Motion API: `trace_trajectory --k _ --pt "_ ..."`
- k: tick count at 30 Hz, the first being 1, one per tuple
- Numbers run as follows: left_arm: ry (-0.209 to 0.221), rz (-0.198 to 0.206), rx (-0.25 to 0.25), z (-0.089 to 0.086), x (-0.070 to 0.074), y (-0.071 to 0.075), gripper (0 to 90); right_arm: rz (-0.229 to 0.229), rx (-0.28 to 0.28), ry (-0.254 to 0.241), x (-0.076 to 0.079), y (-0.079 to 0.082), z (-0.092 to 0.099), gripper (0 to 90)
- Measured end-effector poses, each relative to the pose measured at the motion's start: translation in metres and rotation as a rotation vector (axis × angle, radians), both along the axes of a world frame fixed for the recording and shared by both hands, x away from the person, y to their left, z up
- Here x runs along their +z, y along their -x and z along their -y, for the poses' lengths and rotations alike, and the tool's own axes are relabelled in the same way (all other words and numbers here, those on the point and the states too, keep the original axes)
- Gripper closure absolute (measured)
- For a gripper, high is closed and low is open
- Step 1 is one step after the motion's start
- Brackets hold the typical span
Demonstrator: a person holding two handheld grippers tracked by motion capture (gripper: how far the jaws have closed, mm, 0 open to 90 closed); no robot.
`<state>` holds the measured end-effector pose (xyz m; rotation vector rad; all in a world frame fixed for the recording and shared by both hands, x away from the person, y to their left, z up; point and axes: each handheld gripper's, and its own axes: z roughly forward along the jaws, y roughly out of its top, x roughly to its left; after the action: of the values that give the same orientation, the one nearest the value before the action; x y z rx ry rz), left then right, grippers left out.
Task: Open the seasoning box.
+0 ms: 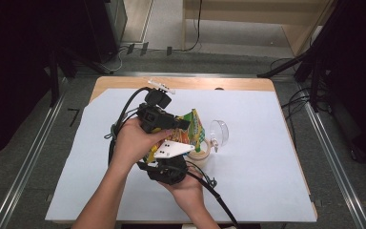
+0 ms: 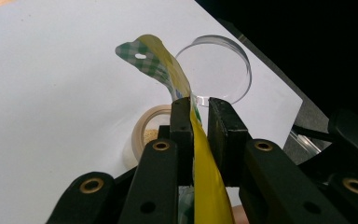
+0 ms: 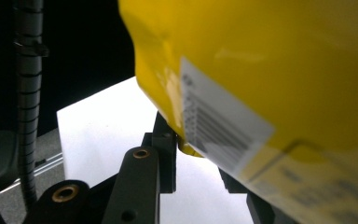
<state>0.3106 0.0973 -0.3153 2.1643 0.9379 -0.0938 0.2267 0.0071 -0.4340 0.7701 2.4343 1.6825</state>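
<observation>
Above the middle of the table [image 1: 267,143], the left gripper [image 2: 199,109] pinches the top edge of a yellow snack bag [image 2: 168,70], and the right gripper [image 3: 193,149] clamps its lower corner. Just right sit a small bowl [image 1: 201,155] and a clear lid [image 1: 220,132]. Pouring seems underway; next, tip the bag steadily over the bowl.

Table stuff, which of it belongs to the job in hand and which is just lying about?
In the job:
- yellow snack bag, clamped by the left hand-held gripper and the right hand-held gripper
- small beige bowl under the bag

Lying about:
- clear lid
- white clip at the far edge
</observation>
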Motion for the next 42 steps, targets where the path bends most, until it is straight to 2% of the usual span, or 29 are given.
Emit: trace_trajectory --k 11,15,19,21,31,42 --pt "-0.012 0.004 0.009 0.000 -0.002 -0.004 80.2 -0.009 -0.007 -0.006 0.001 0.001 0.000 70.8" --pt "0.005 -0.018 0.002 -0.001 -0.002 -0.008 80.0 0.001 -0.005 0.004 0.004 0.002 0.001 71.0" --pt "-0.004 -0.039 -0.004 0.001 -0.003 -0.015 79.9 -0.011 -0.008 0.008 0.005 0.000 0.002 71.0" --pt "0.005 -0.051 -0.009 0.002 -0.004 -0.018 79.9 -0.019 -0.016 0.006 0.005 -0.002 0.003 71.0" --pt "0.019 -0.061 -0.022 -0.002 -0.005 -0.024 79.6 -0.023 -0.029 0.029 0.007 -0.005 0.000 70.9" --pt "0.013 -0.053 -0.023 -0.002 -0.008 -0.024 79.6 -0.026 -0.035 0.035 0.005 -0.006 0.000 70.9"
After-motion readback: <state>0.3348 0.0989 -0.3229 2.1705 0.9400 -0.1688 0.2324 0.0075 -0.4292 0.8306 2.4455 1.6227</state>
